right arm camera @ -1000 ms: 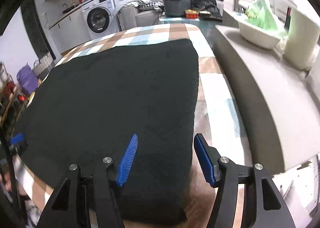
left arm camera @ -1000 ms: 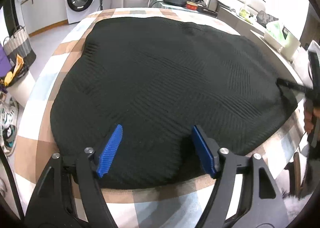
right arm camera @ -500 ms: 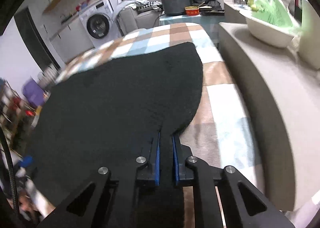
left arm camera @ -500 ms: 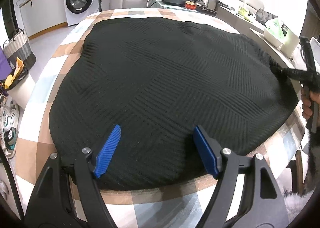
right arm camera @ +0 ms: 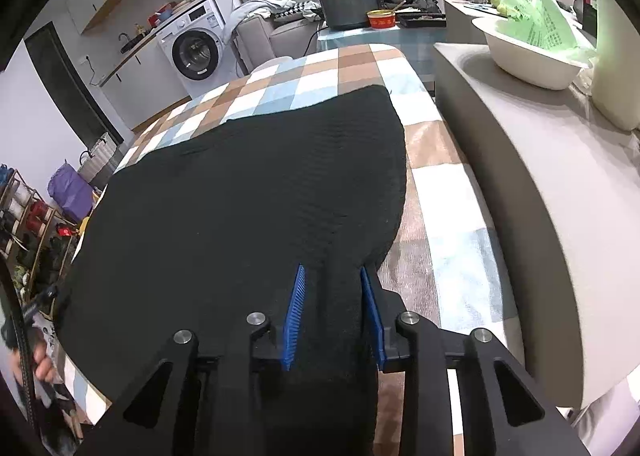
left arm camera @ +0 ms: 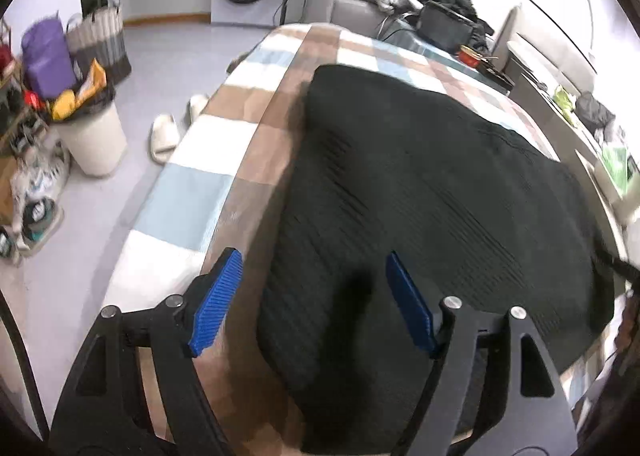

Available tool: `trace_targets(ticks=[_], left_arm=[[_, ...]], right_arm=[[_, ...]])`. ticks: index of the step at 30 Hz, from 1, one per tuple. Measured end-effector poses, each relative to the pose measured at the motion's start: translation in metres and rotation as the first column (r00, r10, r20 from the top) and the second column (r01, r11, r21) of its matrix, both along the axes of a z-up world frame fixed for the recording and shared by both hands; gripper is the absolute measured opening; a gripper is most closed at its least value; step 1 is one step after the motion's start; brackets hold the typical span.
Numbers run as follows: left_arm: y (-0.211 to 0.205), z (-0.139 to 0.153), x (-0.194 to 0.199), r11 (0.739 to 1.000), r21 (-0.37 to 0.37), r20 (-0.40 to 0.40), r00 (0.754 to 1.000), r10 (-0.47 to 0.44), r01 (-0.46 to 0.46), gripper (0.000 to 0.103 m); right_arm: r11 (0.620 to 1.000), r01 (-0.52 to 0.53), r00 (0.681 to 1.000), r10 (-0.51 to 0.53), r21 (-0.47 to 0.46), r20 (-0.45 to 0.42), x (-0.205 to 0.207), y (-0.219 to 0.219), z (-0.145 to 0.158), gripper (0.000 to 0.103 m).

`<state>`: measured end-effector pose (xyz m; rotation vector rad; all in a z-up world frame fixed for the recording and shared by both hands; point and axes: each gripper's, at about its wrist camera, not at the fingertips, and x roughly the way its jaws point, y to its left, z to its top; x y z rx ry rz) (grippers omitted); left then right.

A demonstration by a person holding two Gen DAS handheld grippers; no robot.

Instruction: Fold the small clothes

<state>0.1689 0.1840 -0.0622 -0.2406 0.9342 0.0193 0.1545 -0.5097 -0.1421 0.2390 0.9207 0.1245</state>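
The right hand-held gripper (right arm camera: 332, 316) pinched a fold of the black knit garment (right arm camera: 248, 192) spread on the checked desk (right arm camera: 424, 144), its near hem hidden, while the left hand-held gripper (left arm camera: 312, 304) hovered wide open.

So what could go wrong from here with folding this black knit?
The right tool has a bunched corner of the black knit between its pads, which stand a little apart, so the corner may slip out. The left tool is open over the other near corner; lifting one side alone could drag the knit askew on the checked cloth.
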Motion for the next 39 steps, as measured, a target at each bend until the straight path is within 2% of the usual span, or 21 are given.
trace_targets(ticks=[4, 6, 7, 9, 11, 13, 17, 19, 20, 21, 24, 27, 31, 33, 35, 39], left_arm=[[0.004, -0.007, 0.016, 0.997, -0.067, -0.013, 1.000, -0.025, 0.024, 0.047], [0.000, -0.009, 0.020, 0.994, -0.101, -0.001, 0.999, -0.047, 0.046, 0.017], [-0.003, -0.009, 0.022, 0.992, -0.114, 0.005, 0.998, -0.058, 0.058, 0.011], [-0.007, -0.008, 0.021, 0.996, -0.079, 0.040, 0.999, -0.035, 0.038, 0.005], [-0.005, -0.008, 0.020, 0.998, -0.064, 0.049, 0.999, -0.007, 0.010, 0.004], [0.002, -0.011, 0.019, 0.999, -0.047, 0.035, 0.999, 0.026, -0.025, 0.004], [0.007, -0.007, 0.008, 0.999, -0.044, 0.025, 1.000, 0.012, -0.011, 0.006], [0.006, -0.002, -0.004, 1.000, -0.023, 0.026, 1.000, 0.006, -0.005, 0.012], [0.008, 0.000, -0.012, 1.000, -0.025, 0.024, 1.000, 0.008, -0.008, 0.020], [0.010, 0.002, -0.021, 0.999, -0.035, 0.020, 1.000, 0.014, -0.013, 0.028], [0.018, 0.005, -0.049, 0.996, -0.079, 0.008, 0.999, 0.040, -0.039, 0.034], [0.023, 0.003, -0.072, 0.990, -0.131, -0.024, 0.998, 0.052, -0.055, 0.042], [0.016, 0.002, -0.095, 0.978, -0.207, -0.039, 0.999, 0.007, -0.015, 0.045], [0.008, -0.001, -0.095, 0.976, -0.215, -0.041, 0.999, -0.024, 0.015, 0.048], [0.003, -0.004, -0.093, 0.979, -0.204, -0.041, 0.999, -0.021, 0.012, 0.048], [0.001, -0.007, -0.091, 0.966, -0.259, -0.032, 0.999, -0.002, -0.007, 0.048]], right_arm=[[1.000, -0.007, 1.000, 0.007, -0.008, 0.003, -0.005, 0.001, 0.000, 0.030], [1.000, -0.007, 1.000, 0.007, -0.008, 0.001, -0.005, 0.001, 0.000, 0.030], [1.000, -0.007, 1.000, 0.007, -0.010, -0.001, -0.005, 0.001, 0.000, 0.030], [1.000, -0.007, 1.000, 0.007, -0.019, 0.003, -0.005, 0.002, -0.001, 0.030], [0.998, -0.006, 1.000, 0.007, -0.057, 0.004, -0.007, 0.004, -0.003, 0.030], [0.996, 0.001, 1.000, -0.001, -0.092, -0.004, -0.009, 0.005, -0.006, 0.030], [0.998, 0.010, 1.000, -0.010, -0.059, -0.001, -0.016, 0.001, -0.004, 0.030], [0.998, 0.012, 1.000, -0.012, -0.060, 0.004, -0.024, -0.001, -0.001, 0.034], [0.998, 0.013, 1.000, -0.012, -0.059, 0.010, -0.027, -0.002, 0.001, 0.041], [0.998, 0.011, 1.000, -0.010, -0.056, 0.027, -0.034, -0.002, 0.004, 0.044], [0.998, 0.011, 0.999, -0.008, -0.055, 0.053, -0.048, -0.001, 0.009, 0.046], [1.000, -0.006, 0.997, 0.008, -0.029, 0.071, -0.063, 0.004, 0.013, 0.054], [0.999, -0.050, 0.994, 0.052, -0.018, 0.096, -0.077, 0.017, 0.017, 0.060], [0.998, -0.069, 0.993, 0.069, -0.008, 0.100, -0.081, 0.025, 0.017, 0.062], [0.996, -0.088, 0.991, 0.088, -0.003, 0.099, -0.081, 0.032, 0.016, 0.062], [0.993, -0.121, 0.989, 0.120, 0.001, 0.087, -0.080, 0.045, 0.014, 0.062]])
